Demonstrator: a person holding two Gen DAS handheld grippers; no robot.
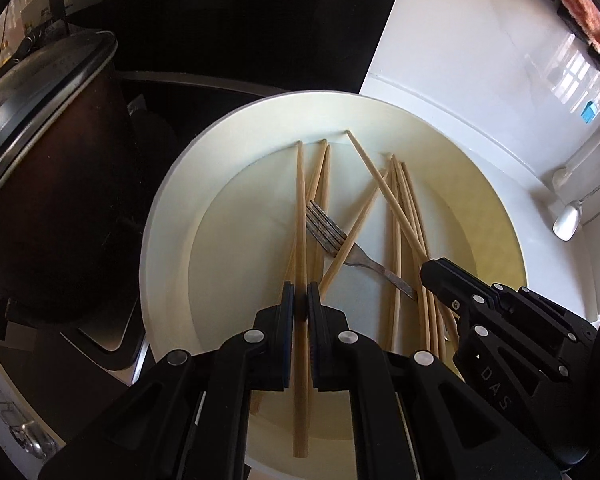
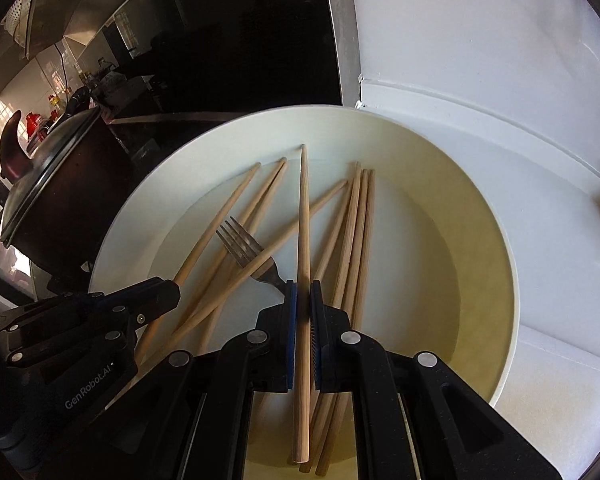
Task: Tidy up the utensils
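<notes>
A wide cream bowl [image 1: 160, 220] [image 2: 500, 248] holds several loose wooden chopsticks [image 1: 398, 208] [image 2: 360, 220] and a metal fork [image 1: 328, 236] [image 2: 244, 246] lying across them. In the left wrist view my left gripper [image 1: 300, 296] is shut on one chopstick [image 1: 299, 200], which runs straight between its pads over the bowl's left half. In the right wrist view my right gripper [image 2: 303, 292] is shut on another chopstick [image 2: 304, 220] above the fork's handle. Each gripper also shows from the side in the other's view: the right gripper [image 1: 430, 272] and the left gripper [image 2: 174, 290], both low over the bowl.
A dark pot with a glass lid [image 1: 48, 160] [image 2: 60, 200] stands close against the bowl's left side. The white counter [image 1: 460, 60] [image 2: 480, 60] spreads to the right. White spoons [image 1: 567, 220] lie at its right edge. A black glossy surface lies behind the bowl.
</notes>
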